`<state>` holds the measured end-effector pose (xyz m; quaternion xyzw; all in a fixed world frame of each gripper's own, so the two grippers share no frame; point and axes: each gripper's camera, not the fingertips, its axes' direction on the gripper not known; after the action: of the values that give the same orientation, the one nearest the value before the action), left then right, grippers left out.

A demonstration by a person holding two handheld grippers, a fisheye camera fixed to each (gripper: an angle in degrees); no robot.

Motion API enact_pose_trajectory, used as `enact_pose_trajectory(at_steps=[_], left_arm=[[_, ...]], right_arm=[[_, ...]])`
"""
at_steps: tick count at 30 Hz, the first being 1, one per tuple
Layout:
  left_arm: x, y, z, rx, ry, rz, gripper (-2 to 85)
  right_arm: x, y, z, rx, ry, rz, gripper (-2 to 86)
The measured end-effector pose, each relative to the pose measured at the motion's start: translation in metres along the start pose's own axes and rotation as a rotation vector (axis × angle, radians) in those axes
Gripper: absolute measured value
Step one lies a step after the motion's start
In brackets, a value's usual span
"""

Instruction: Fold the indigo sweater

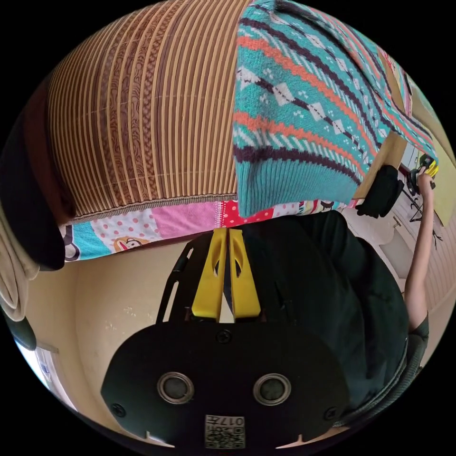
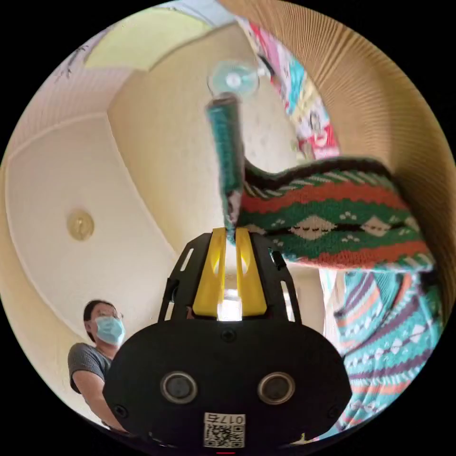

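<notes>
The sweater (image 1: 304, 109) is knitted in teal, orange and dark purple bands and lies spread on a bamboo mat (image 1: 142, 114), its ribbed hem at the bed's edge. My left gripper (image 1: 227, 232) has its yellow jaws together just below the hem's corner, with no cloth visible between them. Far along the sweater, a person's hand holds my right gripper (image 1: 426, 169). In the right gripper view, my right gripper (image 2: 230, 232) is shut on a ribbed edge of the sweater (image 2: 332, 213). That edge stands up above the jaws while the rest drapes off to the right.
A patchwork quilt (image 1: 166, 223) edges the bed under the mat. The person holding the grippers wears black (image 1: 313, 294), with an arm (image 1: 418, 266) stretched out. A black bag (image 1: 382, 192) hangs by a wall. A masked person (image 2: 95, 342), a fan (image 2: 232, 80) and a ceiling lamp (image 2: 80, 224) are nearby.
</notes>
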<state>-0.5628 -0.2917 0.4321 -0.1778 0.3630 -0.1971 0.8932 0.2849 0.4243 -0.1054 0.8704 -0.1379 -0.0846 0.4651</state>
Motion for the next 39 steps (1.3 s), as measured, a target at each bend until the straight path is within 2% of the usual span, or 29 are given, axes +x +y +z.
enact_pose_trajectory(at_steps=[2,3,5,7,12,14,17,18,22,25,29,33,39], left_arm=[[-0.002,0.005,0.003,0.011,0.050,0.008,-0.1],[-0.003,0.008,0.004,0.027,0.073,0.010,0.9],[-0.004,0.012,0.003,0.060,0.097,0.011,3.8],[-0.005,0.020,-0.002,0.114,0.115,0.004,7.8],[-0.007,0.032,-0.010,0.237,0.127,0.018,10.3],[-0.005,0.033,-0.008,0.249,0.091,0.025,11.1],[0.001,0.025,0.003,0.201,0.039,0.051,11.3],[0.004,0.020,0.010,0.156,0.037,0.069,11.2],[0.011,0.004,0.043,-0.064,-0.048,0.025,7.8],[0.016,0.002,0.058,-0.155,-0.079,0.007,2.9],[0.016,0.014,0.056,-0.135,-0.095,0.032,1.3],[0.004,0.045,0.036,0.085,-0.018,0.075,5.7],[-0.020,0.084,0.020,0.377,0.026,0.011,16.1]], right_arm=[[0.025,0.034,0.072,-0.326,0.143,0.057,6.1],[0.033,0.043,0.087,-0.418,0.199,0.068,6.6],[0.074,0.084,0.118,-0.722,0.474,0.153,7.6],[0.093,0.108,0.107,-0.753,0.625,0.222,7.8],[0.076,0.140,0.020,-0.569,0.800,0.192,6.8],[0.056,0.150,-0.026,-0.503,1.022,0.197,9.6],[0.033,0.158,-0.063,-0.501,1.266,0.179,16.7],[0.030,0.160,-0.067,-0.516,1.289,0.169,17.5],[0.037,0.178,-0.078,-0.731,1.554,0.205,20.4],[0.048,0.193,-0.071,-0.854,1.544,0.201,17.1],[0.072,0.209,-0.064,-0.982,1.483,0.304,8.5],[0.082,0.209,-0.074,-0.925,1.500,0.407,4.8],[0.074,0.198,-0.107,-0.737,1.273,0.535,3.2]])
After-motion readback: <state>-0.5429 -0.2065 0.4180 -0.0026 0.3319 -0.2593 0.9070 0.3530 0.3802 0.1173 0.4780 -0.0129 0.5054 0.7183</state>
